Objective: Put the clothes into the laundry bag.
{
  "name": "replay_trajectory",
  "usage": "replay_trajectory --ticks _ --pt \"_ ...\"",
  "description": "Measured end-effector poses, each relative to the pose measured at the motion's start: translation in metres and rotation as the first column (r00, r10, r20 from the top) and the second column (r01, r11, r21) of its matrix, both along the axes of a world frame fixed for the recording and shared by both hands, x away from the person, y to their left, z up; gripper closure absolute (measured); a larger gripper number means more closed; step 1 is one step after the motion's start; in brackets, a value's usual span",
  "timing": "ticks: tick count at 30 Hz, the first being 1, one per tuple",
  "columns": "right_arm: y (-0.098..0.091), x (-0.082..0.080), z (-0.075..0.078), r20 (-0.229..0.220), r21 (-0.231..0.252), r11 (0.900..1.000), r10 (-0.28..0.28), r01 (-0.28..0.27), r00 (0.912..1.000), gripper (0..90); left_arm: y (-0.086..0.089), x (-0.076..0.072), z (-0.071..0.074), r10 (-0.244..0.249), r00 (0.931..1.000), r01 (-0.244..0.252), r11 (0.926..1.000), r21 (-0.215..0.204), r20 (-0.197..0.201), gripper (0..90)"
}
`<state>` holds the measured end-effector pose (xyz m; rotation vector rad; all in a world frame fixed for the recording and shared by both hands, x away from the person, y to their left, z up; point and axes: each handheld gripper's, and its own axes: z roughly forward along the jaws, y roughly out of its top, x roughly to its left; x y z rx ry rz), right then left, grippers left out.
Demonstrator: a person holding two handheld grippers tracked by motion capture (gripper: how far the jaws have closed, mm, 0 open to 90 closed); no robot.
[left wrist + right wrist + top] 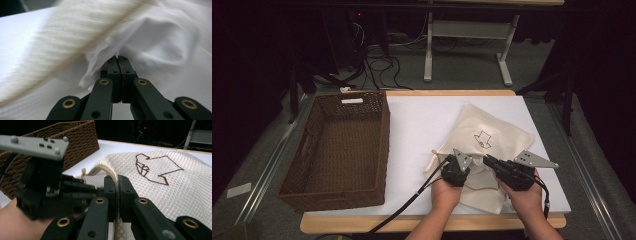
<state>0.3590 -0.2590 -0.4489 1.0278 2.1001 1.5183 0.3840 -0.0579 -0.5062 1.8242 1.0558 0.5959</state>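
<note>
A cream waffle-weave cloth bag (484, 145) with a brown stitched arrow lies on the right half of the white worktop (422, 125), near edge. The left gripper (455, 169) has its jaws closed on white fabric inside the bag's opening; the right gripper (492, 162) pinches the bag's corded rim. A brown wicker basket (379, 150) sits left.

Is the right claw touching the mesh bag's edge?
Touching. In the right gripper view, the right claw is shut on the mesh bag's corded edge.
</note>
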Motion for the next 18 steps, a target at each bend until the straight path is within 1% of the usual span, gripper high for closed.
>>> replay_trajectory --ticks 1,4,7,9,10,11,12,14,15,16,18 --pt "0.0 0.0 0.0 0.0 -0.001 1.0 0.002 -0.002 1.0 87.3 0.003 0.002 -0.002 0.007 1.0 -0.007 0.9999 0.014 -0.006 88.9" --pt "0.0 0.0 0.0 0.001 -0.003 1.0 0.006 -0.006 1.0 87.3 0.005 0.005 -0.007 0.003 0.9996 -0.002 0.9998 0.021 -0.029 85.2" --pt "0.0 0.0 -0.001 0.002 -0.005 1.0 0.008 -0.008 1.0 87.3 0.002 0.004 -0.01 -0.017 0.9991 0.018 0.9996 0.022 -0.039 77.9" --pt "0.0 0.0 -0.001 0.001 -0.005 1.0 0.007 -0.007 1.0 87.4 0.003 0.003 -0.01 -0.021 0.9985 0.021 0.9997 0.014 -0.05 71.8" --pt "0.001 0.0 -0.001 -0.002 -0.007 1.0 0.006 -0.006 1.0 87.4 0.004 0.003 -0.009 -0.023 0.9983 0.023 0.9997 0.003 -0.054 68.5" --pt "0.001 0.0 -0.001 -0.002 -0.008 0.9999 0.009 -0.009 1.0 87.3 0.006 0.002 -0.009 -0.019 0.998 0.019 0.9998 0.002 -0.061 64.6" --pt "0.001 0.0 -0.001 -0.002 -0.008 0.9999 0.009 -0.009 1.0 87.3 0.007 0.001 -0.009 -0.017 0.9981 0.017 0.9998 0.006 -0.059 61.8" --pt "0.001 -0.001 -0.001 -0.004 -0.009 0.9999 0.009 -0.009 1.0 87.4 0.011 -0.002 -0.009 -0.018 0.9983 0.018 0.9998 0.009 -0.056 59.7" --pt "0.001 -0.001 -0.002 -0.003 -0.012 0.9999 0.009 -0.009 1.0 87.3 0.013 -0.003 -0.01 -0.019 0.9981 0.019 0.9998 0.009 -0.058 60.2" --pt "0.002 -0.001 -0.002 -0.003 -0.017 0.9998 0.012 -0.012 0.9999 87.3 0.015 -0.004 -0.01 -0.016 0.9982 0.017 0.9998 0.01 -0.057 62.9" --pt "0.003 -0.002 -0.004 -0.012 -0.029 0.9994 0.02 -0.02 0.9997 87.4 0.019 -0.004 -0.011 -0.013 0.9983 0.014 0.9997 0.019 -0.058 63.4"
